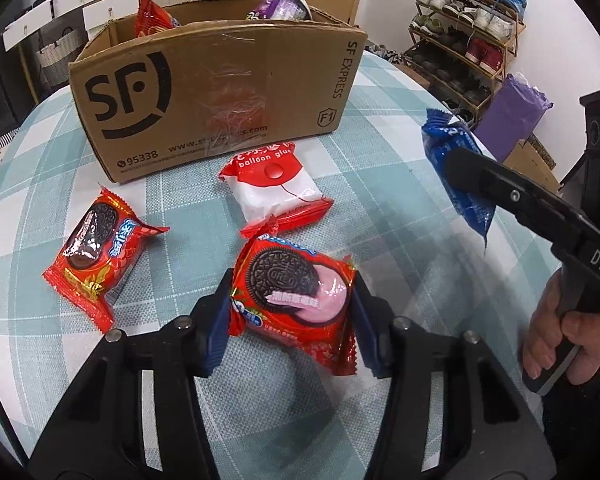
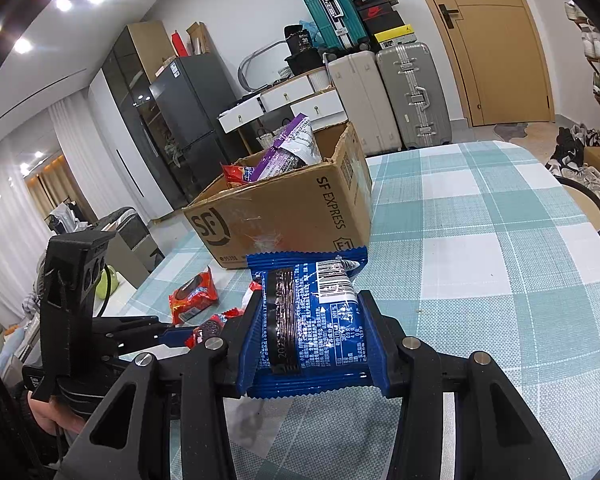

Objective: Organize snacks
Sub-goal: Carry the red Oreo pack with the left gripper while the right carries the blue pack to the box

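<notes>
The red Oreo packet [image 1: 290,292] lay on the checked tablecloth [image 1: 380,184] in front of the cardboard box [image 1: 220,92], pinched by the left gripper [image 1: 288,320]. The right gripper [image 2: 310,332] clamped a blue packet [image 2: 312,320] near that box.

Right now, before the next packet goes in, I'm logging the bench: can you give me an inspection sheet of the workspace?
Surface: checked tablecloth, flat.
Job's things: cardboard box holds a purple packet and a red one; red Oreo packet, second red packet and white balloon-glue packet lie in front of it.
Clutter: nothing seen.
Tongs: left tongs closed on the red Oreo packet; right tongs hold a blue packet.
Cables: nothing seen.
Surroundings: suitcases, shoe rack, door.
</notes>
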`<act>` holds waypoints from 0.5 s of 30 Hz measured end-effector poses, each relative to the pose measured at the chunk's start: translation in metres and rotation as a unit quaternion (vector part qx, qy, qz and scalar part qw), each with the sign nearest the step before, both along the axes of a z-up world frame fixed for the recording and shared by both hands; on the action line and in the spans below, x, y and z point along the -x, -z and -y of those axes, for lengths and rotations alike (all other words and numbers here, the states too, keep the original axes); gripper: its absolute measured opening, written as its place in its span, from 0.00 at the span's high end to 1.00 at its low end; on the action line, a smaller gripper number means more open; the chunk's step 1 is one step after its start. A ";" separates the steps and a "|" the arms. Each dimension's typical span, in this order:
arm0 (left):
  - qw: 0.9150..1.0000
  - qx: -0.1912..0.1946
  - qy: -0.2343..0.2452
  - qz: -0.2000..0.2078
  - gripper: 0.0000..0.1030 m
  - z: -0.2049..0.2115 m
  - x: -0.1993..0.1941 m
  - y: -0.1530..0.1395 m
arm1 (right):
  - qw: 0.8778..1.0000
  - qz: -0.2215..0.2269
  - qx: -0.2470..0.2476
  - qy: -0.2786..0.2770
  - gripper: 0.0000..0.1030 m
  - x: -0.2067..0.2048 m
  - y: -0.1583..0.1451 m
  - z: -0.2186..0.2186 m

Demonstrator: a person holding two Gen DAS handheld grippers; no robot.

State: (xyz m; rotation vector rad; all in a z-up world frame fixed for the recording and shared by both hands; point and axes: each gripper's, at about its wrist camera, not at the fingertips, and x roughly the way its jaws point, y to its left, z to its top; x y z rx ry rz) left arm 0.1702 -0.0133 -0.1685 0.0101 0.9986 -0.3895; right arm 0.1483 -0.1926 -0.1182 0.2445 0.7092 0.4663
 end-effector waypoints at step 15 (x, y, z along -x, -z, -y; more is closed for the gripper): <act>0.999 0.010 -0.028 0.041 0.52 -0.043 0.040 -0.048 | 1.000 0.002 -0.004 -0.013 0.56 0.011 -0.009 -0.007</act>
